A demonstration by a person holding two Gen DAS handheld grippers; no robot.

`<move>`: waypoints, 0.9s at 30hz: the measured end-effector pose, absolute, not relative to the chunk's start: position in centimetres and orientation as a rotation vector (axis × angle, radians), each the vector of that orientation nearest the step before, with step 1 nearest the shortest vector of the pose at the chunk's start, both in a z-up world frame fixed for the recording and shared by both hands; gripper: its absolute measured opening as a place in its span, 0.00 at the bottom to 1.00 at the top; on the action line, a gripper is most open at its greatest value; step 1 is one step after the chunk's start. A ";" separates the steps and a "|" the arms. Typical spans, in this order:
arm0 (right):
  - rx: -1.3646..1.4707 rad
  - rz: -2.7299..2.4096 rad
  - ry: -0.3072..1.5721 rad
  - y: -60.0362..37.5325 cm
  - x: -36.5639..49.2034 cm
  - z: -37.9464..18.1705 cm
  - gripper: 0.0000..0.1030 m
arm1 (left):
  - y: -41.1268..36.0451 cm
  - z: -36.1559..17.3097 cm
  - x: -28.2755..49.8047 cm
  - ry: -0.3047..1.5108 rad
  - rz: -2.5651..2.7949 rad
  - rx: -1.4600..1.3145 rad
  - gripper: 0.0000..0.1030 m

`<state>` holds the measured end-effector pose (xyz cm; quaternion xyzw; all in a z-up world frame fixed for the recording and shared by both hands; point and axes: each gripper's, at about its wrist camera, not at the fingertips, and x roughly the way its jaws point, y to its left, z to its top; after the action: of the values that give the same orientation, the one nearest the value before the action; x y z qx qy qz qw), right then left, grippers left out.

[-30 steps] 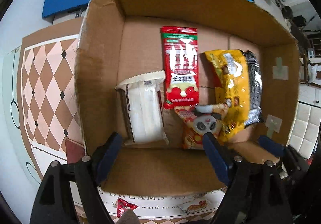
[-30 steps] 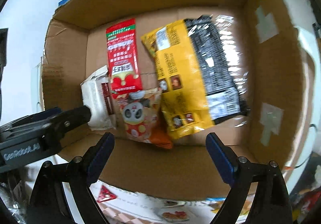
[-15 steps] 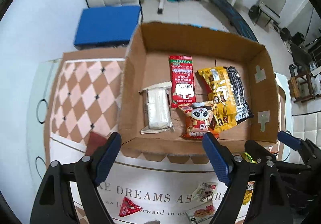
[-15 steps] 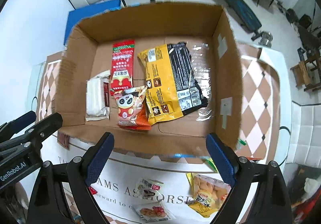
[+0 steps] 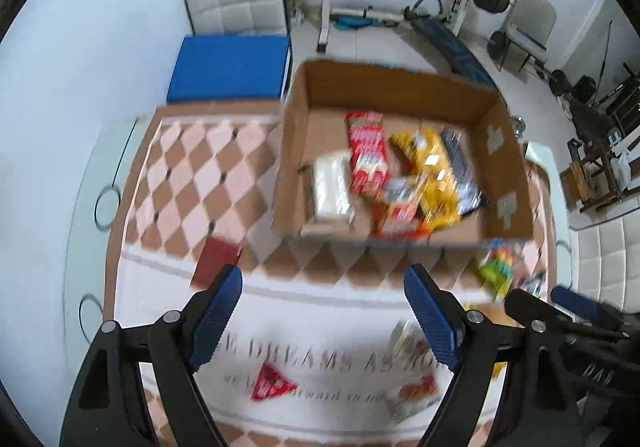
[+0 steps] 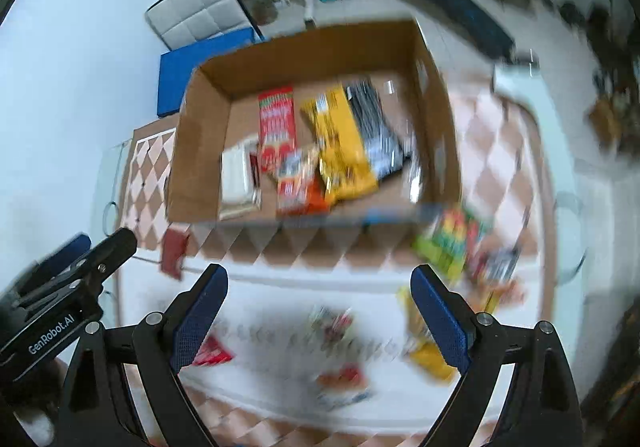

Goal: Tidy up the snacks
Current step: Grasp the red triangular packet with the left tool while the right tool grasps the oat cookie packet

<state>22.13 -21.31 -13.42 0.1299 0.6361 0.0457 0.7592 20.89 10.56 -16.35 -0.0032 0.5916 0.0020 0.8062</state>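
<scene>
Left wrist view: a patterned cloth (image 5: pixel 192 183) covers the table. At twelve o'clock sits a cardboard box (image 5: pixel 508 151) already holding a yellow bag (image 5: pixel 432 167), a red packet (image 5: pixel 366 151) and a white packet (image 5: pixel 330 187). Loose snacks lie at six o'clock, among them a red triangle pouch (image 5: pixel 272 385). The left gripper (image 5: pixel 322 313) hangs empty above the cloth with its jaws apart; the right gripper (image 6: pixel 320 305) likewise. Probably best: pick one loose packet, lower straight over it and close across its narrow side.
</scene>
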 end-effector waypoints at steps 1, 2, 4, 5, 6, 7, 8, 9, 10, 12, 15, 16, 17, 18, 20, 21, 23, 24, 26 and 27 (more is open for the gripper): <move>0.340 0.089 1.424 -21.6 20.9 -14.5 0.92 | 11.3 -16.9 20.2 1.283 0.017 -0.012 0.80; 0.389 0.081 1.456 -21.7 19.9 -15.6 0.92 | 12.0 -17.6 19.6 1.306 0.025 -0.024 0.80; 0.507 0.057 1.537 -22.2 17.5 -18.8 0.92 | 14.1 -20.0 18.0 1.384 0.045 -0.065 0.80; 0.554 0.045 1.577 -22.4 16.5 -20.4 0.92 | 15.0 -21.1 17.4 1.418 0.051 -0.092 0.80; 0.602 0.033 1.616 -22.5 15.4 -22.1 0.92 | 16.2 -22.8 16.5 1.466 0.065 -0.126 0.80; 0.651 0.023 1.651 -22.6 14.3 -23.8 0.92 | 16.7 -23.8 15.8 1.487 0.071 -0.132 0.80; 0.677 0.010 1.679 -22.6 13.5 -25.3 0.92 | 17.3 -24.9 15.2 1.511 0.079 -0.129 0.80; 0.688 -0.007 1.702 -22.6 12.6 -26.6 0.92 | 17.8 -26.3 14.3 1.539 0.087 -0.122 0.80; 0.698 -0.030 1.723 -22.6 11.8 -27.8 0.92 | 18.2 -27.2 13.8 1.556 0.089 -0.119 0.80; 0.718 -0.070 1.758 -22.5 10.4 -30.0 0.92 | 18.9 -28.8 12.9 1.587 0.099 -0.115 0.80; 0.783 -0.122 1.797 -22.7 9.2 -32.5 0.92 | 19.9 -30.9 12.0 1.631 0.106 -0.139 0.80; 0.815 -0.144 1.804 -22.7 8.8 -33.4 0.92 | 20.2 -31.5 11.8 1.638 0.119 -0.154 0.80; 0.853 -0.159 1.815 -22.7 8.5 -34.2 0.92 | 20.3 -31.8 11.7 1.645 0.119 -0.156 0.80; 0.877 -0.187 1.821 -22.8 8.2 -34.9 0.92 | 20.4 -32.2 11.5 1.652 0.114 -0.160 0.80; 0.918 -0.239 1.831 -22.6 7.8 -36.4 0.92 | 20.5 -32.7 11.3 1.659 0.108 -0.153 0.80; 0.922 -0.265 1.839 -22.5 7.6 -36.8 0.92 | 20.6 -32.8 11.3 1.661 0.105 -0.150 0.80; 0.939 -0.298 1.830 -22.3 7.4 -37.3 0.92 | 20.7 -33.1 11.2 1.666 0.097 -0.148 0.80; 0.921 -0.304 1.830 -22.1 7.5 -37.2 0.92 | 20.7 -33.3 11.2 1.671 0.096 -0.148 0.80; 0.840 -0.298 1.835 -21.4 8.1 -36.9 0.84 | 20.7 -34.0 11.0 1.687 0.088 -0.160 0.80; 0.782 -0.289 1.841 -20.9 8.5 -36.6 0.81 | 20.6 -34.3 11.0 1.698 0.084 -0.168 0.80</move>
<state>8.47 -20.94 -36.59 0.3277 0.7716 -0.1213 0.5316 11.02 20.65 -34.34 -0.0739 0.7496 0.0372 0.6567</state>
